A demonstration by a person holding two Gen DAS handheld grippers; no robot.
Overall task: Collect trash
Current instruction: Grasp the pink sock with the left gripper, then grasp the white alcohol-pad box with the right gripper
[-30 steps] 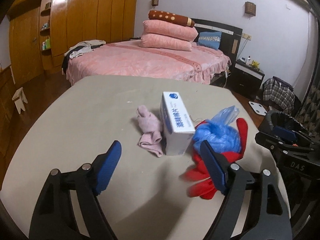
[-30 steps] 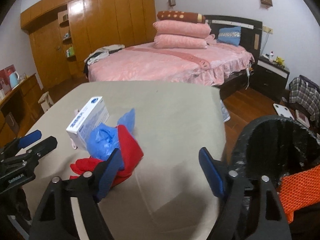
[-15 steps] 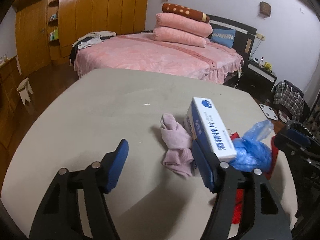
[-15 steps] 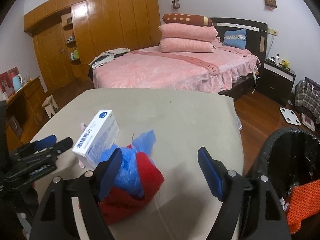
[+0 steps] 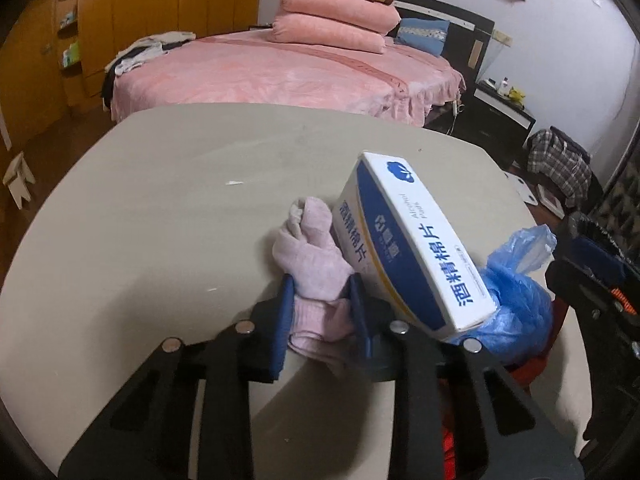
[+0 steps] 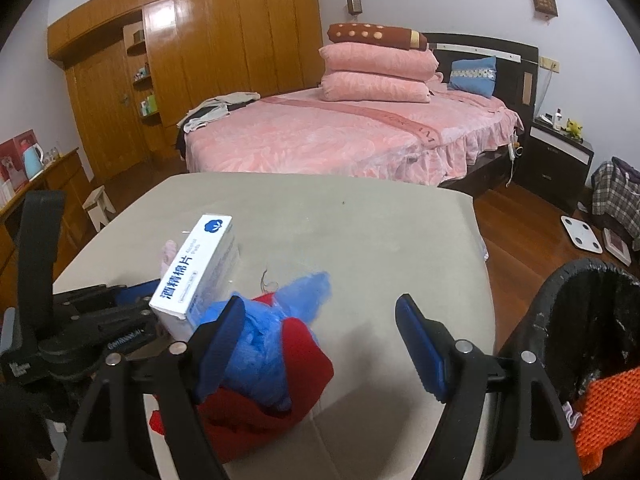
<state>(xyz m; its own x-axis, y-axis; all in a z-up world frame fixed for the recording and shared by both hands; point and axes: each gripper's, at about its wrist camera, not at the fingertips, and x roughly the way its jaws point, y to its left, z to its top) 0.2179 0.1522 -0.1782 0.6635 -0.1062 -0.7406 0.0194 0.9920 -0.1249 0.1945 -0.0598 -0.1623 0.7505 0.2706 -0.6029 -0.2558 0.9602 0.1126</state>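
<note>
Pink fabric, a crumpled sock [image 5: 316,272], is seen between the jaws of the left gripper [image 5: 320,312]; these jaws have just been closing and both blue pads now press against the cloth, which rests on the beige tabletop [image 5: 160,208]. Just right of those jaws a white and blue box [image 5: 412,248] stands tilted, touching the sock. Beyond the box, a blue plastic bag [image 5: 516,300] is lying on red cloth [image 6: 288,396]. The right gripper [image 6: 320,340] is held with jaws wide apart, nothing gripped; its left pad lies over the blue bag. A black-lined bin [image 6: 580,320] is seen right of these jaws.
</note>
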